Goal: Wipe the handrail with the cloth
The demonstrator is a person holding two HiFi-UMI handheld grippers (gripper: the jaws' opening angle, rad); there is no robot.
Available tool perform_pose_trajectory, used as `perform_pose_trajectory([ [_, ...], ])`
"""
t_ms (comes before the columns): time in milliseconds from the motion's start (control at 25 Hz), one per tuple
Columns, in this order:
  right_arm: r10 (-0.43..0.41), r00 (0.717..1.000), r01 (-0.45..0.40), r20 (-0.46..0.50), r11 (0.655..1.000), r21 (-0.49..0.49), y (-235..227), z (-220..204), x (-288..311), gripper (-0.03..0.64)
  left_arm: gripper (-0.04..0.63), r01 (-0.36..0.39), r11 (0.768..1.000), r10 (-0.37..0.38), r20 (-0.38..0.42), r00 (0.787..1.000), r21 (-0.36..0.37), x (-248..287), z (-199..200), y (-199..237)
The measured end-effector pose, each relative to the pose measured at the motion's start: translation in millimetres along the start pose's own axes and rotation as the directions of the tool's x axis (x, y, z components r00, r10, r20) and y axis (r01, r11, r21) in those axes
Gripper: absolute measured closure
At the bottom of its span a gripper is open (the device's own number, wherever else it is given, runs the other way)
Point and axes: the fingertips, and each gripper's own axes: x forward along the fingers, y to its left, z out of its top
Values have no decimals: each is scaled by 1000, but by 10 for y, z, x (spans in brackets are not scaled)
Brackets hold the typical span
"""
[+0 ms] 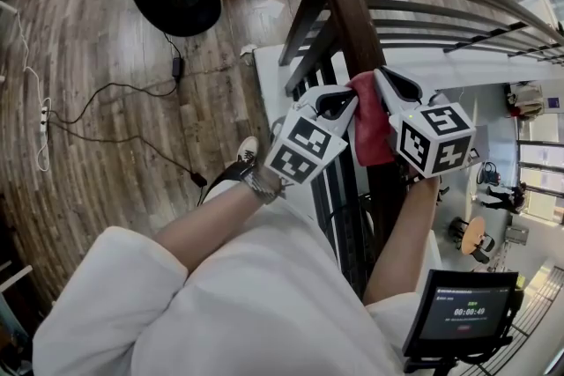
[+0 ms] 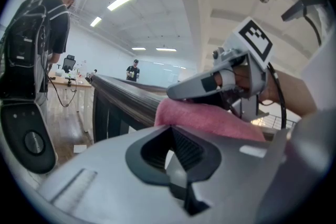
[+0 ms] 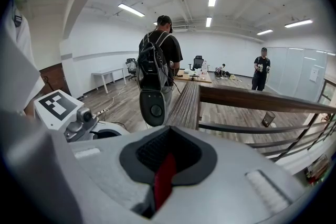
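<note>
- Tongs number 2, 1 in each hand. The left tongs [image 1: 339, 104] and the right tongs [image 1: 385, 79] point toward each other, tips close together, over the handrail [image 1: 348, 9].
- Left tongs: pressed together, with nothing showing between them. Their tips sit just beside the cloth [image 1: 372, 132].
- Right tongs: pinching the cloth, and 1 red strip of it shows between their closed jaws in the right gripper view.
- 1 red cloth is in view, draped over the top of the handrail between the 2 tongs. In the left gripper view it lies on the rail under the right tongs.
- 1 dark wooden handrail runs away from the person and turns a corner at its far end. Thin dark bars run below it.
- 2 bare forearms reach from white sleeves to the tongs in the head view.
- 2 other people show in the right gripper view. 1 wears a black backpack [image 3: 152, 63] and stands near the rail; the other person [image 3: 261, 73] stands further off across the room.
- 1 small screen [image 1: 467, 308] sits at the lower right of the head view.
- 1 white power strip [image 1: 42, 114] lies on the wooden floor [image 1: 106, 22], with dark cables trailing near it.
</note>
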Motion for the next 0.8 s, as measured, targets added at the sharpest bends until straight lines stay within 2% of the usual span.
perform_pose_trajectory([
  [800,2,1000,-2,-7,1000,-11,49,-104,19,613,592,-29,999,30,-10,1000,34,-3,-108,-17],
])
